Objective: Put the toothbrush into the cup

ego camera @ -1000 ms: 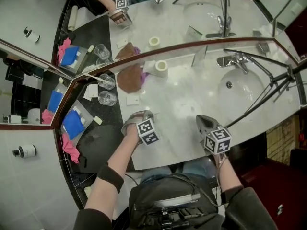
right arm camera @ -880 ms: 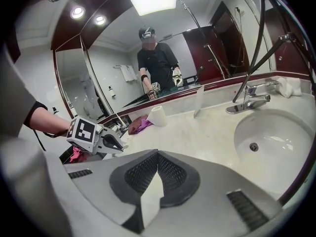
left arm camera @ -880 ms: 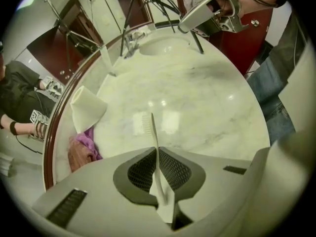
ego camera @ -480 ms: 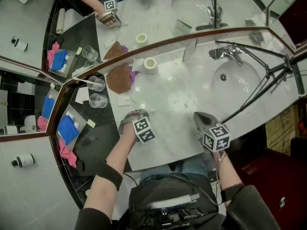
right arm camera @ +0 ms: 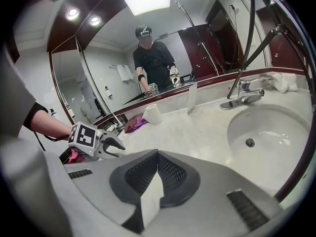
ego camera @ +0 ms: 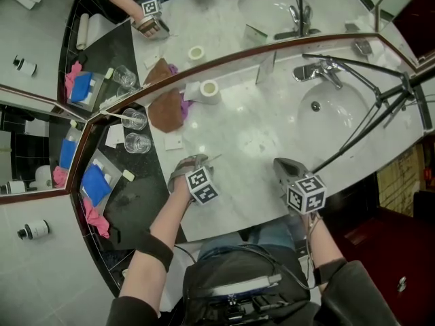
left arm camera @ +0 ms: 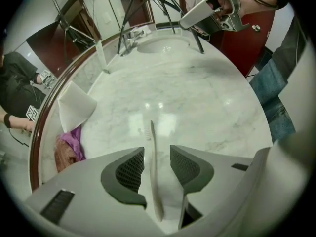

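Observation:
A white toothbrush (left arm camera: 153,181) lies flat on the marble counter, its head pointing away. My left gripper (left arm camera: 157,154) points steeply down over it. Its jaws have just been opening and now stand open on either side of the handle, with the pads clear of it. In the head view the left gripper (ego camera: 194,163) is near the counter's front edge. Two clear glass cups (ego camera: 137,142) (ego camera: 134,119) stand to its left on the dark side counter. My right gripper (ego camera: 280,165) hovers shut and empty to the right, also seen in its own view (right arm camera: 158,167).
A brown cloth (ego camera: 165,111) and a paper roll (ego camera: 209,90) sit against the mirror. The sink (ego camera: 333,114) and tap (ego camera: 319,73) are at the right, crossed by black tripod legs (ego camera: 367,128). A blue pack (ego camera: 95,182) and pink cloth (ego camera: 95,212) lie at the left.
My left gripper has sunk slightly toward the counter. The right gripper has kept still. The head view has shifted a little.

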